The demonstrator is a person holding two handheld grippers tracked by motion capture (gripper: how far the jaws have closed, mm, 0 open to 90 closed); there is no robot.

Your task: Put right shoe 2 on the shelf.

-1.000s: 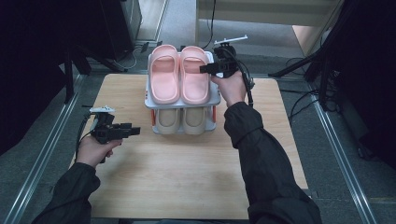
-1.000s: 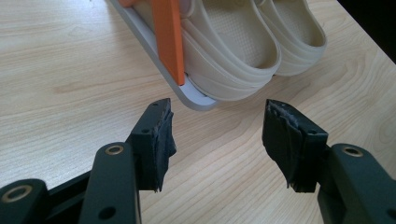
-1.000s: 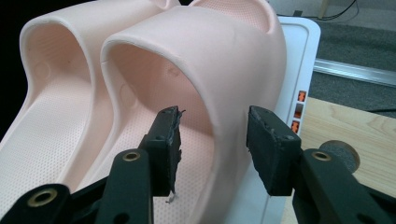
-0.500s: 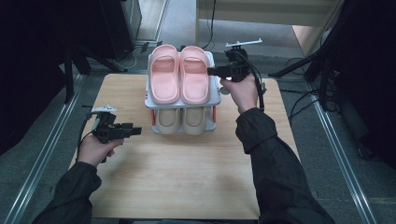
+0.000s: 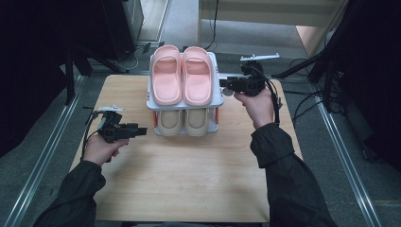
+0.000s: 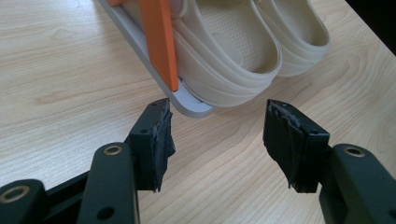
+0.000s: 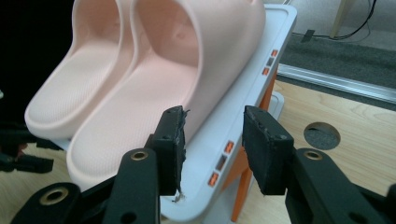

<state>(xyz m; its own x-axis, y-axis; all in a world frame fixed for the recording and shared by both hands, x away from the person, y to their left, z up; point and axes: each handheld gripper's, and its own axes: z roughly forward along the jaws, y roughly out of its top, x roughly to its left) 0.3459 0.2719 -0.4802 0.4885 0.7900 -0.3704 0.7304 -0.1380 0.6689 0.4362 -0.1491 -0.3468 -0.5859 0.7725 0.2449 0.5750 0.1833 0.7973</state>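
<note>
Right gripper (image 5: 226, 85) now off rack (image 5: 216, 97) — pink slippers (image 5: 182, 75) atop.

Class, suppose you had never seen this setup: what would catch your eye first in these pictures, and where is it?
The pink slippers stand out, side by side on the top shelf of a small white rack at the table's far edge. Beige slippers sit on the shelf below. The right gripper hovers open beside the rack's right edge.

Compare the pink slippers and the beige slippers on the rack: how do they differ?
Level: the pink slippers sit on the rack's top shelf, the beige slippers on the bottom shelf.
Exposure: the pink slippers show whole from above; the beige slippers are mostly covered by the top shelf, with just one end sticking out.
Nearest gripper: the right gripper is beside the pink pair, the left gripper faces the beige pair.
Shared: same slide style, side by side.
</note>
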